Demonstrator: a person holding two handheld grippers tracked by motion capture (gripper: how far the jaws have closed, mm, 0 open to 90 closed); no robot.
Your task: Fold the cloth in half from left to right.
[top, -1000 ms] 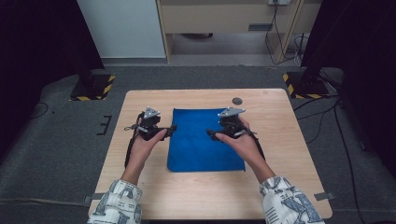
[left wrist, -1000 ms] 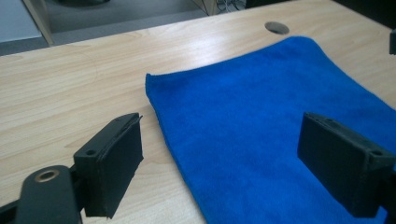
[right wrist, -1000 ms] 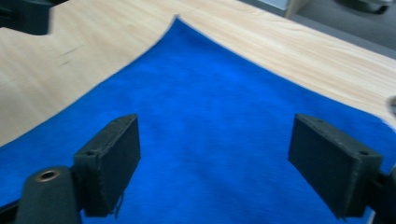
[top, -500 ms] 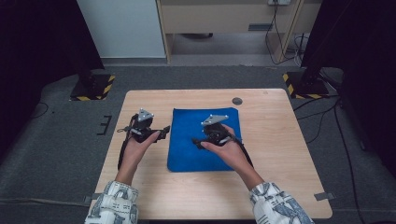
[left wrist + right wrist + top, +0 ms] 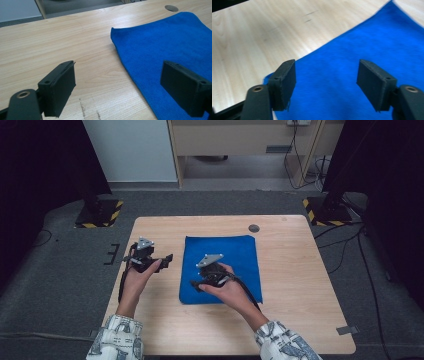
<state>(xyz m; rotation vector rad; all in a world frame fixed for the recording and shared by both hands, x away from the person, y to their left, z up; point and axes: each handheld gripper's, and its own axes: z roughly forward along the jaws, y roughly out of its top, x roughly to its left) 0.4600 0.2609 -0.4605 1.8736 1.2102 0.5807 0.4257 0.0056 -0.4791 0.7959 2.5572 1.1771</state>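
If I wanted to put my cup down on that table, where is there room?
The widest bare wood of the table lies right of the blue cloth, up to the far edge by the round hole. A strip along the near edge is free too. Around the left gripper and right gripper, it is crowded.

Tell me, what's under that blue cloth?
The blue cloth lies flat on the wooden table. Bare wood shows all around it; whatever lies beneath is covered, though no bulge shows.
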